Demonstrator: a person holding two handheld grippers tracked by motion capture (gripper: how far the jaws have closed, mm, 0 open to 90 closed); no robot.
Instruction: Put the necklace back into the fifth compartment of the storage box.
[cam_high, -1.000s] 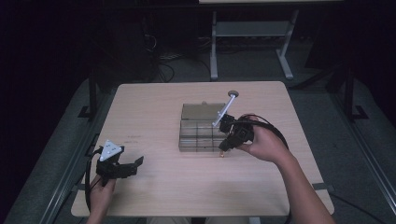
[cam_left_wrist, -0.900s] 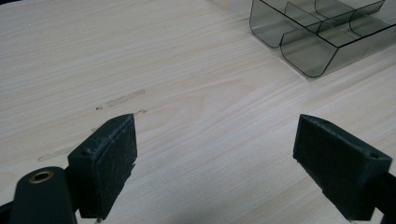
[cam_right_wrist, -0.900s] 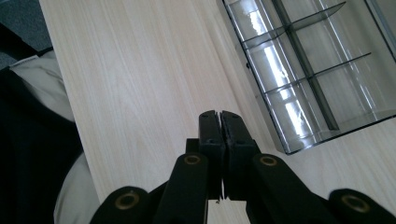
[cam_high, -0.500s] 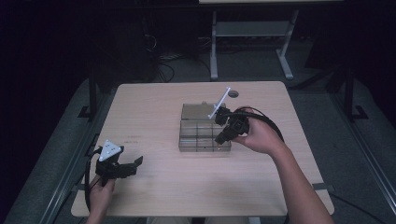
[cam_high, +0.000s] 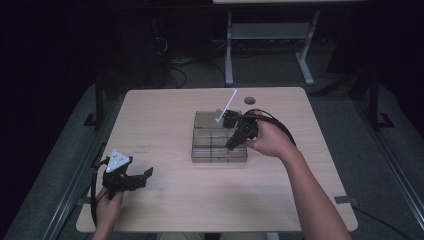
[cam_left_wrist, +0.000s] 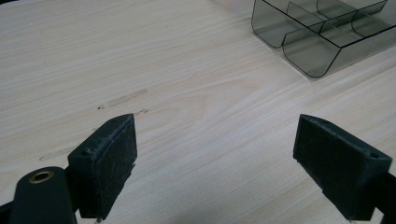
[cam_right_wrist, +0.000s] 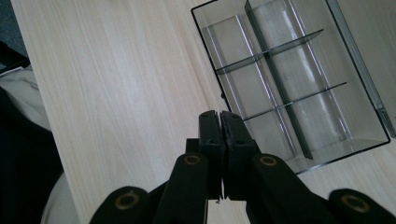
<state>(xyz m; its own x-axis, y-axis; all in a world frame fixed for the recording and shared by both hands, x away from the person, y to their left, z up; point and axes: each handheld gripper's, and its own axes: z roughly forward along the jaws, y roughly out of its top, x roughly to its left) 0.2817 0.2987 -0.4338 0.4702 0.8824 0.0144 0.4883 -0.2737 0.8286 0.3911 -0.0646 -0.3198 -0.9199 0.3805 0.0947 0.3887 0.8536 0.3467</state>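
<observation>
A smoky clear plastic organiser tray (cam_high: 210, 142) with several open compartments sits at the middle of the wooden table. In the right gripper view its compartments (cam_right_wrist: 289, 79) look empty. My right gripper (cam_high: 230, 146) hangs over the tray's near part, tilted steeply downward, and its jaws (cam_right_wrist: 219, 122) are pressed together with nothing showing between them. My left gripper (cam_high: 145, 175) rests low at the table's near left, well away from the tray. Its jaws stand wide apart (cam_left_wrist: 215, 144) over bare wood, with a tray corner (cam_left_wrist: 322, 32) farther off.
A small round hole (cam_high: 249, 100) is set in the table (cam_high: 165, 115) behind the tray. Beyond the far edge lie dark floor, cables and the metal frame (cam_high: 229, 50) of another table. A black cable (cam_high: 282, 131) loops off the right gripper.
My right hand has carried its shut gripper a little left and farther from me, over the tray. The left gripper has stayed where it was.
</observation>
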